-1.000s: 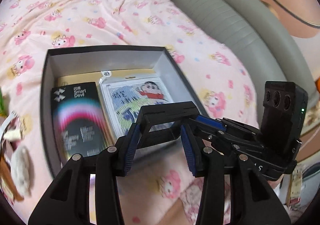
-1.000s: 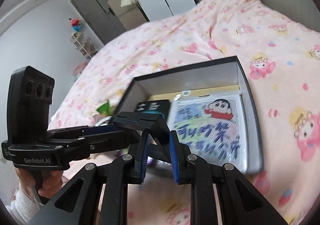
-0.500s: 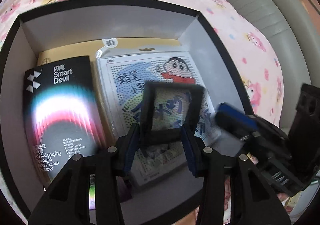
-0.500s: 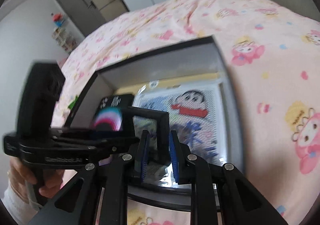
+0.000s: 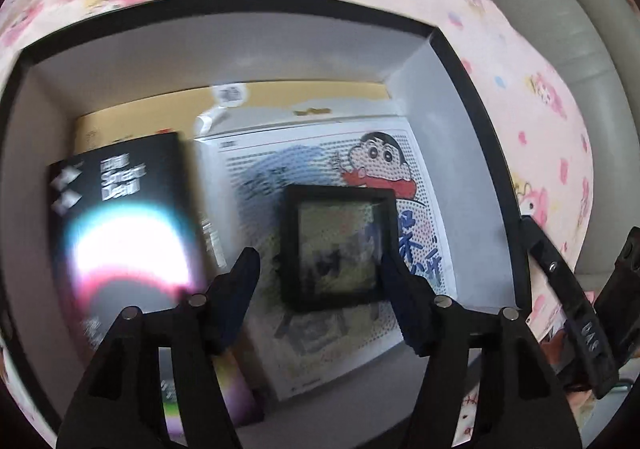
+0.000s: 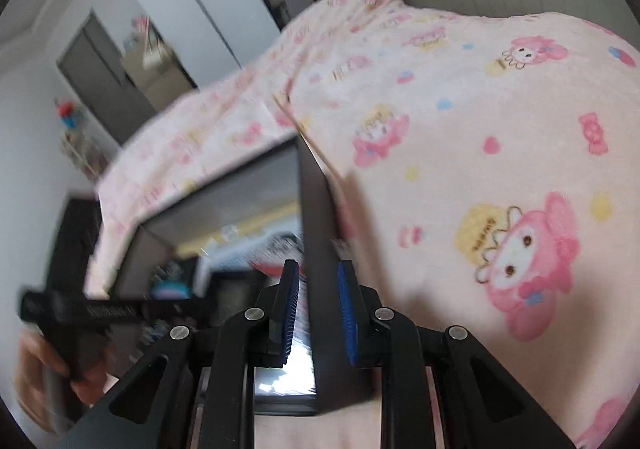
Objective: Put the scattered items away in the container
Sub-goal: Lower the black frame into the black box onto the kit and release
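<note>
A black-rimmed box [image 5: 476, 97] with grey walls lies on the pink bed. Inside lie a black Smart Devil package [image 5: 120, 217], a cartoon card pack [image 5: 384, 161] and a small black square frame [image 5: 336, 249] on top of the pack. My left gripper [image 5: 320, 285] is open above the frame, its fingers wider than the frame and apart from it. My right gripper [image 6: 316, 305] is open, its pads on either side of the box's right wall [image 6: 316, 233] without clearly touching it. The left gripper body [image 6: 100, 309] shows blurred at left.
The pink cartoon blanket [image 6: 480, 129] surrounds the box. A grey padded headboard [image 5: 592, 29] lies beyond the box's right side. A wardrobe and door [image 6: 120, 77] stand far back. The right gripper's body [image 5: 580, 309] sits just outside the box's right wall.
Both grippers carried the black frame down into the box. My left gripper opened and the frame now lies on the card pack. My right gripper let go and shifted to the box's right wall.
</note>
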### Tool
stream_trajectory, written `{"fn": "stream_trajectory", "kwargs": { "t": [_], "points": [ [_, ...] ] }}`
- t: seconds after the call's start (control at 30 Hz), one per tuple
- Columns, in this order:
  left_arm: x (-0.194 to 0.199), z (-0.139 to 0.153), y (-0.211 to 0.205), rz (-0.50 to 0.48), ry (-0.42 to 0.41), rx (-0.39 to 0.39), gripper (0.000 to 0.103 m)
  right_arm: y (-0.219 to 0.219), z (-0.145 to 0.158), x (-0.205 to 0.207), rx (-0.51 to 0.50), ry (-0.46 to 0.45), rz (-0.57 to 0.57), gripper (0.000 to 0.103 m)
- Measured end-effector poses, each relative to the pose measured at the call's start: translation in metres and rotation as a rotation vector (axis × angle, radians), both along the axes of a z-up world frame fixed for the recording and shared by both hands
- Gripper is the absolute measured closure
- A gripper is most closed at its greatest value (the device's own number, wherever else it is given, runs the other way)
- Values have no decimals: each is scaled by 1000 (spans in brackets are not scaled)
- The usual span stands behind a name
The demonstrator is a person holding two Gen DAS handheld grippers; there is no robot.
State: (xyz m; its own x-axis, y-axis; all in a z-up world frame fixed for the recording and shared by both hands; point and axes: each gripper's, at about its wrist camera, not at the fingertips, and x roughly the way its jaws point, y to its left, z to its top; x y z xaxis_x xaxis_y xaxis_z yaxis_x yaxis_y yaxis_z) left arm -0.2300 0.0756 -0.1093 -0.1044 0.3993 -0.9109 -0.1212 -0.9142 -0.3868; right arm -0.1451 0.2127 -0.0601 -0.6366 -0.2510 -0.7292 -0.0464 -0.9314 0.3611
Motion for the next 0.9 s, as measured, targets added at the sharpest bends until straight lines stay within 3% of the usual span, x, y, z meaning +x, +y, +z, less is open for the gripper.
{"fn": "stream_trajectory", "kwargs": {
  "t": [0.1, 0.13, 0.23, 0.33, 0.4, 0.6, 0.7, 0.9],
  "points": [
    [4, 1, 17, -50, 13, -38, 55, 3, -7, -2, -29, -23, 9, 85],
    [8, 1, 25, -82, 3, -14, 60, 5, -8, -1, -36, -17, 11, 85],
    [24, 1, 48, -188, -52, 90, 61, 12, -2, 5, -80, 27, 6, 85],
    [34, 11, 62, -251, -3, 73, 61, 16, 3, 6, -115, 58, 18, 85],
    [28, 21, 57, -211, 54, 35, 61, 18, 5, 6, -119, 65, 7, 85],
    [1, 29, 44, -67, 114, 49, 61, 34, 3, 3, -148, 64, -75, 85],
    [-8, 20, 54, -82, 89, 35, 61, 40, 0, 0, -134, 44, -105, 85],
    [-27, 5, 75, -162, 29, 79, 61, 44, -17, -7, -140, -39, -114, 85]
  ]
}}
